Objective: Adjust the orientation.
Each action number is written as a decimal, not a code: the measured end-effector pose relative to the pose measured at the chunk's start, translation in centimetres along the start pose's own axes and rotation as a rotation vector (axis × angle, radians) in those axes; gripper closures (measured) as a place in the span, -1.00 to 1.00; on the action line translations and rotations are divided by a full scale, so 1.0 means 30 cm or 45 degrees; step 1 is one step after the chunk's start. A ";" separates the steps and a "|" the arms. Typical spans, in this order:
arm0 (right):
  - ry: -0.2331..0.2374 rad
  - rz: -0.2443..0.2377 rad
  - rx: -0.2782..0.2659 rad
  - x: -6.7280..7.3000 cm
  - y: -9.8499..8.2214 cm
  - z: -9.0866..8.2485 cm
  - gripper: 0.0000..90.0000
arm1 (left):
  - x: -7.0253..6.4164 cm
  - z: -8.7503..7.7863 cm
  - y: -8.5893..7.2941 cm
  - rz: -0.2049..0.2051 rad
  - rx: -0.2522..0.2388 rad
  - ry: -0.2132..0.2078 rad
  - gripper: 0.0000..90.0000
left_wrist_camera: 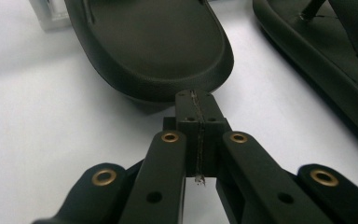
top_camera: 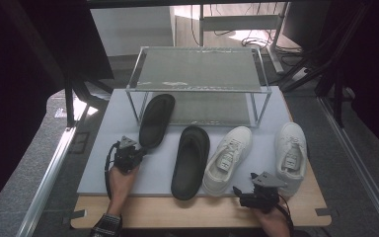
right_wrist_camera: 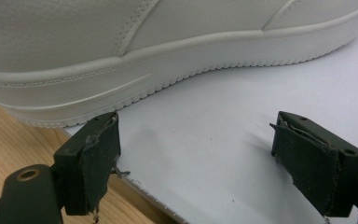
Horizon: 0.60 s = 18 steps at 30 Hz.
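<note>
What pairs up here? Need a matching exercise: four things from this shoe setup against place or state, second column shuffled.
Things:
1. left gripper
2. right gripper
3. left black sandal
4. right white sneaker

States or places:
A. toe end under the wire rack
B. jaws wide apart, nothing between them
C. partly over the mat's near edge, on bare wood
D. jaws shut together, tips at a sandal's heel

Pairs: 1-D, 2-B, 3-A, 4-C
</note>
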State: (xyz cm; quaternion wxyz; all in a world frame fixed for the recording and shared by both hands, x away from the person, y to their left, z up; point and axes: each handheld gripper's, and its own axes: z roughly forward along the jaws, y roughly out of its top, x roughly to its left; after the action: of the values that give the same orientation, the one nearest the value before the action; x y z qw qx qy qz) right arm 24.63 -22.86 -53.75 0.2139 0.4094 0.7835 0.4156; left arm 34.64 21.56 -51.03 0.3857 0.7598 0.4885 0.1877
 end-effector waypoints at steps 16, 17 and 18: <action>0.000 0.000 0.000 0.000 0.000 0.000 -0.65 | -0.012 0.083 0.073 0.008 -0.001 0.011 0.99; 0.000 0.001 0.000 0.000 0.000 0.000 -0.65 | -0.011 0.088 0.078 0.010 0.001 0.011 0.99; 0.000 0.000 0.000 0.000 0.000 0.000 -0.65 | -0.010 0.092 0.082 0.009 0.000 0.013 0.99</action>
State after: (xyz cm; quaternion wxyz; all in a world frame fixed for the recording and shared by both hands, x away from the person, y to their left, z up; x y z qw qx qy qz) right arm 24.64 -22.87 -53.75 0.2138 0.4094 0.7835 0.4157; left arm 37.80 19.62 -50.87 0.3825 0.7607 0.4877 0.1930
